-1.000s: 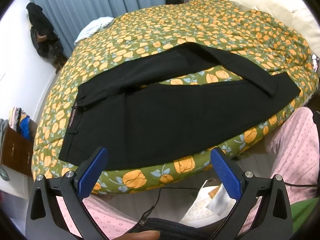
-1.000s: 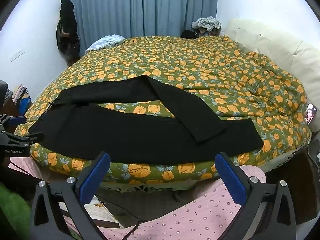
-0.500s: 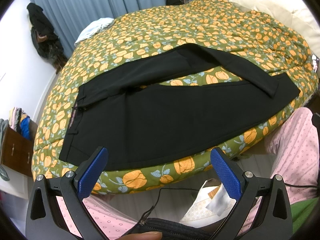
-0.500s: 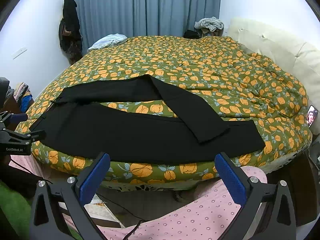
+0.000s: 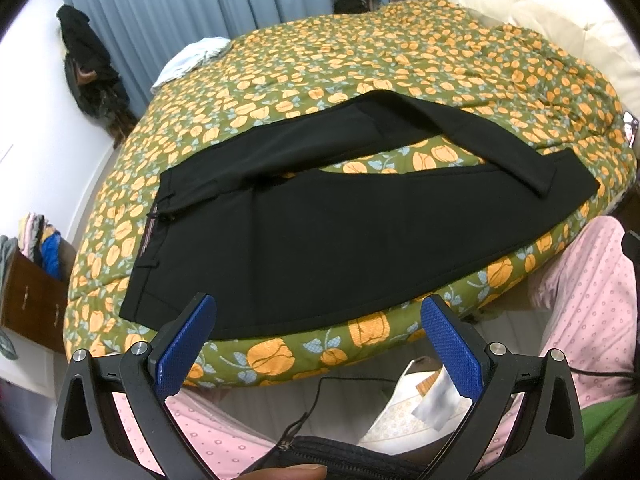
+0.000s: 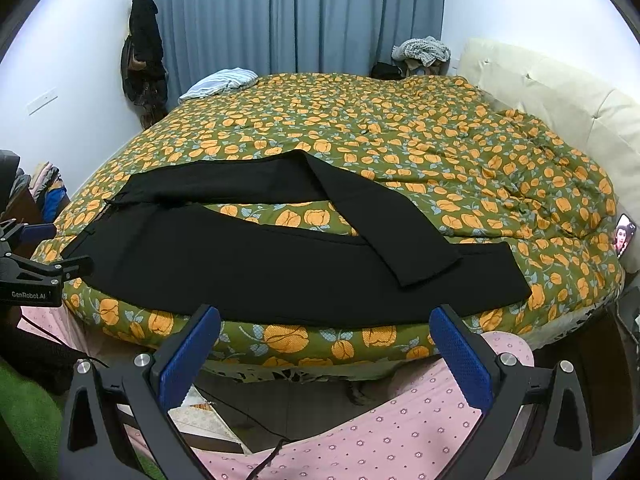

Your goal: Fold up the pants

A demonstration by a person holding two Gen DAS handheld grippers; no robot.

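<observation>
Black pants point(image 5: 340, 232) lie spread on the near edge of a bed with a green and orange flowered cover point(image 5: 360, 60). The waistband is at the left, the legs run right. The far leg is bent back and its cuff lies across the near leg. The pants also show in the right wrist view point(image 6: 280, 268). My left gripper point(image 5: 320, 320) is open and empty, held in front of the bed edge near the waistband end. My right gripper point(image 6: 324, 328) is open and empty, below the bed edge near the middle of the near leg. The left gripper also shows at the left of the right wrist view point(image 6: 44, 264).
A phone point(image 6: 624, 236) lies at the bed's right edge. Light clothes point(image 6: 220, 82) lie at the far left of the bed. A cream headboard point(image 6: 552, 92) is at the right. A wooden drawer unit point(image 5: 32, 300) with clothes stands left. My pink-trousered legs point(image 6: 380, 432) are below.
The right wrist view has risen slightly and tilted down towards the bed. The left view is almost unchanged. The pants have not moved.
</observation>
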